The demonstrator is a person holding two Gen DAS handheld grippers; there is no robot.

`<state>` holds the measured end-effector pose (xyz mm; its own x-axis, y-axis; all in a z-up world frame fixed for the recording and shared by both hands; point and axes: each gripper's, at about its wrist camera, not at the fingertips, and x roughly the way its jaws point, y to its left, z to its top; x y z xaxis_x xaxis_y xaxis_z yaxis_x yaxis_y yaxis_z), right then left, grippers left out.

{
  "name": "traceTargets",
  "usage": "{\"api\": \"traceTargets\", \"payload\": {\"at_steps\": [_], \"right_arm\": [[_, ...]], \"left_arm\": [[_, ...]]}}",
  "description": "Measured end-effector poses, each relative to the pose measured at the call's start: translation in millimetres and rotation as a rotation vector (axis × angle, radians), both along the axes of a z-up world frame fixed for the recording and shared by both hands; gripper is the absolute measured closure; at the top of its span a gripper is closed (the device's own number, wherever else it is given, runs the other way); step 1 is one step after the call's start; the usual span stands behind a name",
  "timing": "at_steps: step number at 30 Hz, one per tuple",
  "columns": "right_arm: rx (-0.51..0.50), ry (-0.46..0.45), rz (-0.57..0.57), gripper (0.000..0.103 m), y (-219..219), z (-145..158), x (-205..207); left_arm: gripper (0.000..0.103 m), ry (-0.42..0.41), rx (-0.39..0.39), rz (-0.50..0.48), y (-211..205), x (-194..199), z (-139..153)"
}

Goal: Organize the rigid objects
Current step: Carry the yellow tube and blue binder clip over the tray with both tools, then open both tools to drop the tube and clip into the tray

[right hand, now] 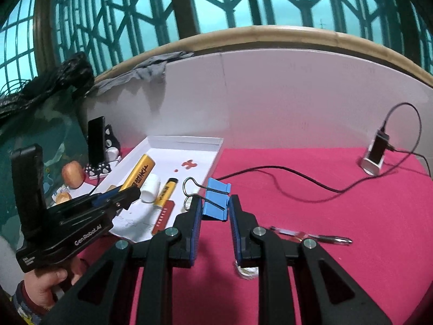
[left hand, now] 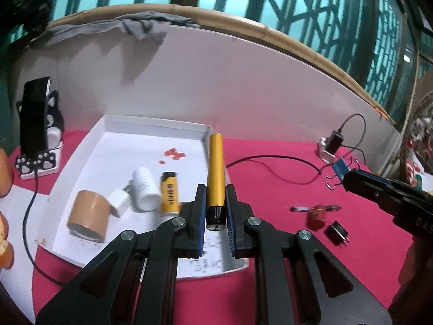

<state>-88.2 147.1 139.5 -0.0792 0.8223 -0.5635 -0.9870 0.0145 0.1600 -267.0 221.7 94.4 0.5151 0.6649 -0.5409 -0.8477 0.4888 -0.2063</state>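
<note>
A matt crimson cloth (left hand: 270, 178) covered the table, with a smooth white paperboard tray (left hand: 151, 127) on its left side. The gold tube (left hand: 215, 168) had a satiny metallic sheen and a glossy black plastic cap. The blue binder clip (right hand: 216, 201) looked like painted metal with bright wire handles. Near the tray's left edge lay a roll of brown tape (left hand: 88, 216), smooth and dull. Grey cloth (left hand: 140, 28) hung crumpled over the far white board (left hand: 243, 81).
</note>
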Motion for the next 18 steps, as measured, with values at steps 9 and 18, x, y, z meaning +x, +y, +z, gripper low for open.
{"api": "traceTargets", "payload": {"at_steps": [9,18], "right_arm": [[-0.037,-0.024,0.075,0.084,26.2,-5.7,-32.5],[-0.067,-0.052,0.141,0.084,61.3,-10.9,-65.0]], "left_arm": [[0.090,-0.014,-0.022,0.082,24.8,-36.2,-8.0],[0.090,0.006,-0.074,0.196,80.0,-83.3,-13.3]]}}
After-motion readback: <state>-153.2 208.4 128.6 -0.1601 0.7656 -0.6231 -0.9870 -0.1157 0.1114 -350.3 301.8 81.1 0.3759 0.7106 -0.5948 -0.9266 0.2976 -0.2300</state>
